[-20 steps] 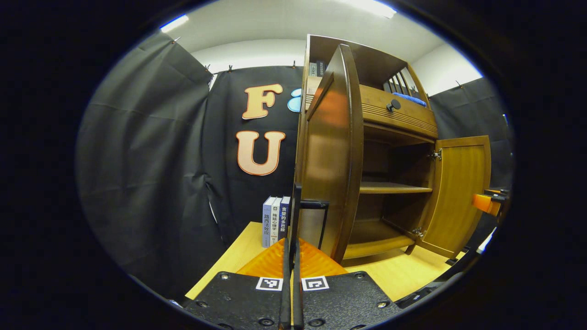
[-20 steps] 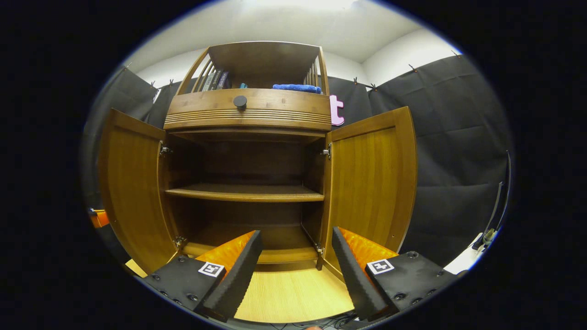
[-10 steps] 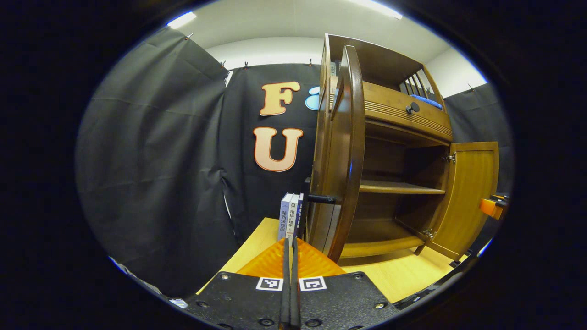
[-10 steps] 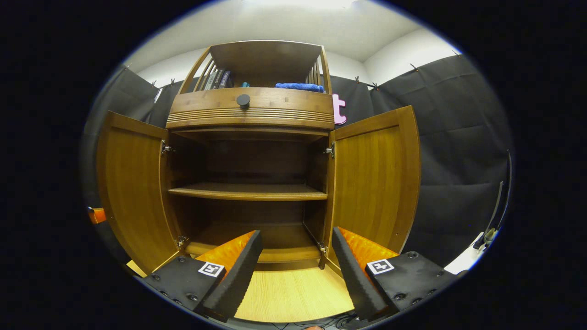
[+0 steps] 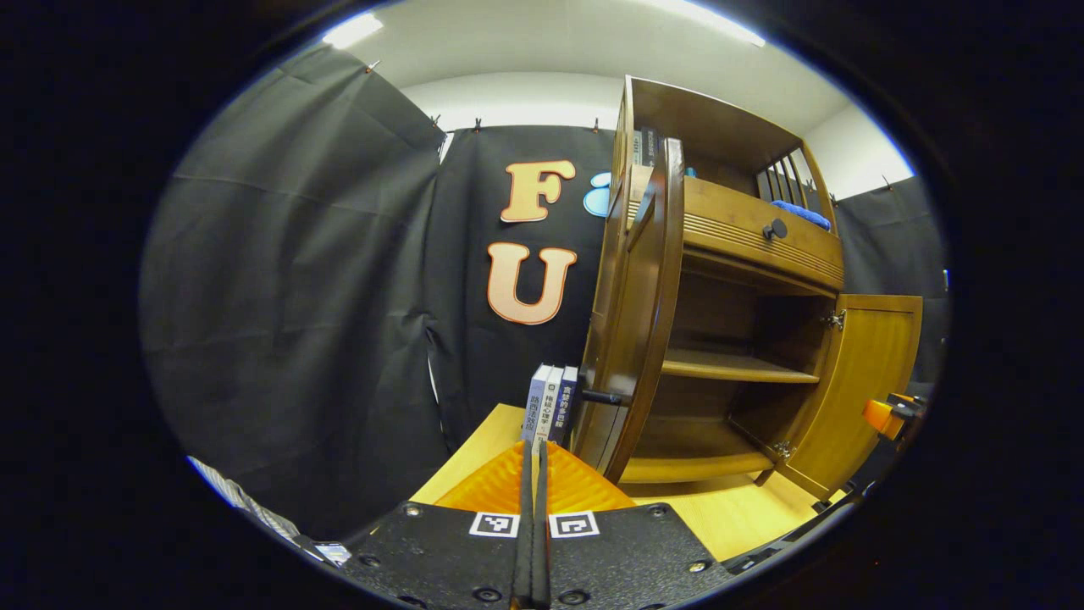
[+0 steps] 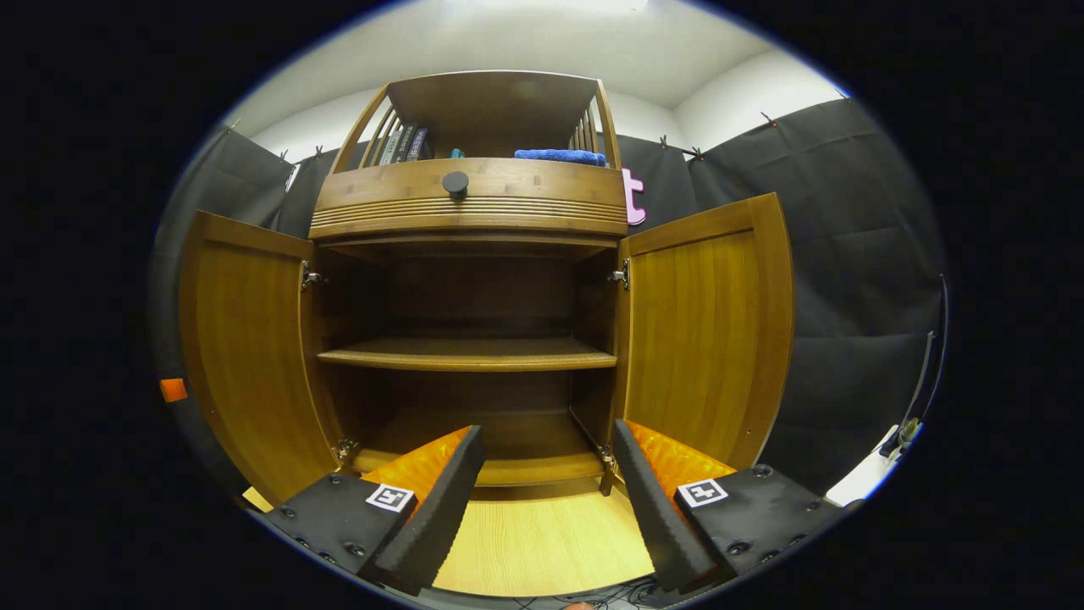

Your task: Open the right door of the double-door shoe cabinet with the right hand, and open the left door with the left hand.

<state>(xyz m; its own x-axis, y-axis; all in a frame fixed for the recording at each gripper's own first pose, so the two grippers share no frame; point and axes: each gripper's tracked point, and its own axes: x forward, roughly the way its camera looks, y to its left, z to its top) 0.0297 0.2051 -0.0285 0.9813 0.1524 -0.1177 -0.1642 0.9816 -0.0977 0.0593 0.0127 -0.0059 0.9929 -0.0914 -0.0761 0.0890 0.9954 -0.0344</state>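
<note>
The wooden shoe cabinet (image 6: 470,199) stands with both doors swung wide. Its left door (image 6: 246,356) and right door (image 6: 703,339) flank a bare inner shelf (image 6: 466,354). My right gripper (image 6: 546,440) is open in front of the cabinet's bottom, holding nothing. In the left gripper view the left door (image 5: 648,313) shows edge-on, its black handle (image 5: 603,396) sticking out toward the wall. My left gripper (image 5: 534,445) is shut and empty, a short way back from that handle. The right door (image 5: 864,381) shows beyond, with the other gripper (image 5: 885,415) beside it.
Three books (image 5: 550,402) stand upright on the wooden table (image 5: 745,517) left of the cabinet. A drawer with a black knob (image 6: 456,182) sits above the doors, with a blue cloth (image 6: 559,156) and books on the top shelf. Black cloth walls surround the booth.
My left gripper has drawn back from the left door's handle, which now stands apart from the fingers. The left door has swung a little wider. The right gripper has barely shifted.
</note>
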